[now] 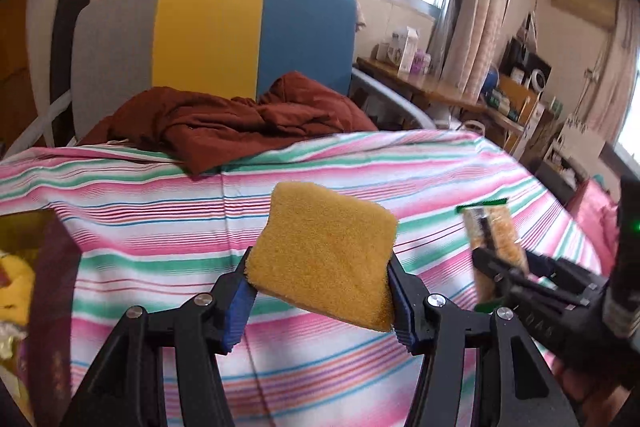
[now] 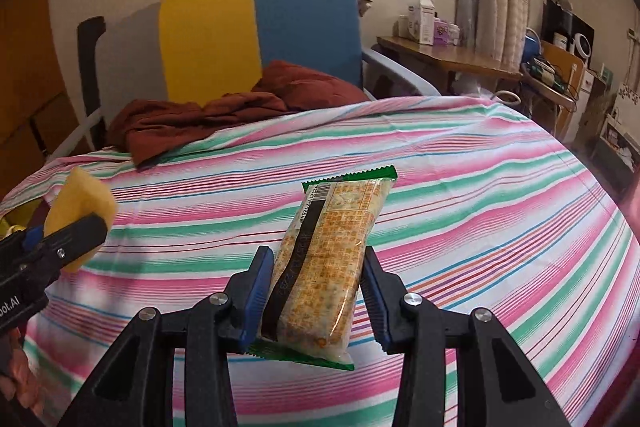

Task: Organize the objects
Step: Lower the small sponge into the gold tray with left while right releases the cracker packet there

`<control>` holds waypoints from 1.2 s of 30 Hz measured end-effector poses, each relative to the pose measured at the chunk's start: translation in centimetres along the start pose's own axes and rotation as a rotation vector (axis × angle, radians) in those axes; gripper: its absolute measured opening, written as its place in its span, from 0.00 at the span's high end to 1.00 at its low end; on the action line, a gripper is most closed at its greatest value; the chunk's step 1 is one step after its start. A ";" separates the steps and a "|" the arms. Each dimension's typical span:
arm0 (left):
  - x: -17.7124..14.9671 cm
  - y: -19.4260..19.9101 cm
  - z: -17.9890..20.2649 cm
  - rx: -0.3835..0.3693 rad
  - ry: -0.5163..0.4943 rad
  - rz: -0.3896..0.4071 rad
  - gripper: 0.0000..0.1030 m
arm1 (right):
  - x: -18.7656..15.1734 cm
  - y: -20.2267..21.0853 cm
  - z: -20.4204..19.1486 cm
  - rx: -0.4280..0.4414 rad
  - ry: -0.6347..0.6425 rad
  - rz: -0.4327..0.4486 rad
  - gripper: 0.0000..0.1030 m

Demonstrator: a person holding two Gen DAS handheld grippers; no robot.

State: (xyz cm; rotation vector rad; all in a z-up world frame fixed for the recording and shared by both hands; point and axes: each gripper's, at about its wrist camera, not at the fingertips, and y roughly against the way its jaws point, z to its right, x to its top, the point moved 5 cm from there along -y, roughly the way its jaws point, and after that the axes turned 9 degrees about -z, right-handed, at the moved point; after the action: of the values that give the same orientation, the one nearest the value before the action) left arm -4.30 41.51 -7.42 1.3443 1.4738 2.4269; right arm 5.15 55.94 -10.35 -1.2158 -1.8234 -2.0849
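your left tongs (image 1: 320,291) are clamped on the square yellow sponge (image 1: 324,255), held in the air over the striped pink, green and white bedsheet (image 1: 400,163); your right tongs (image 2: 316,291) grip the green-edged clear snack packet (image 2: 324,267), its long axis running away from you and leaning right. the dark box holding yellow items (image 1: 44,267) lies just left of the sponge, so the left hand looks nearer. beyond the sponge the sheet is bare up to the crumpled rust-brown cloth (image 1: 224,123).
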 end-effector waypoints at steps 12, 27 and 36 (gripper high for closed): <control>-2.8 9.5 -4.1 0.009 0.028 0.072 0.43 | -1.3 4.9 -8.9 0.143 0.105 0.013 0.58; -10.4 16.3 -11.5 0.073 0.156 0.065 0.43 | -5.3 9.1 -18.9 0.361 0.204 -0.019 0.58; -12.4 20.0 -17.1 0.127 0.251 0.112 0.42 | -7.2 10.5 -24.0 0.469 0.261 -0.061 0.58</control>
State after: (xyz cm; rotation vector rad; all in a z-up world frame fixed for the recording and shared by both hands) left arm 0.25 12.93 -4.39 1.2088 1.6753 2.6999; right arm 4.34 29.24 -5.46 -0.7423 -2.0728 -1.6084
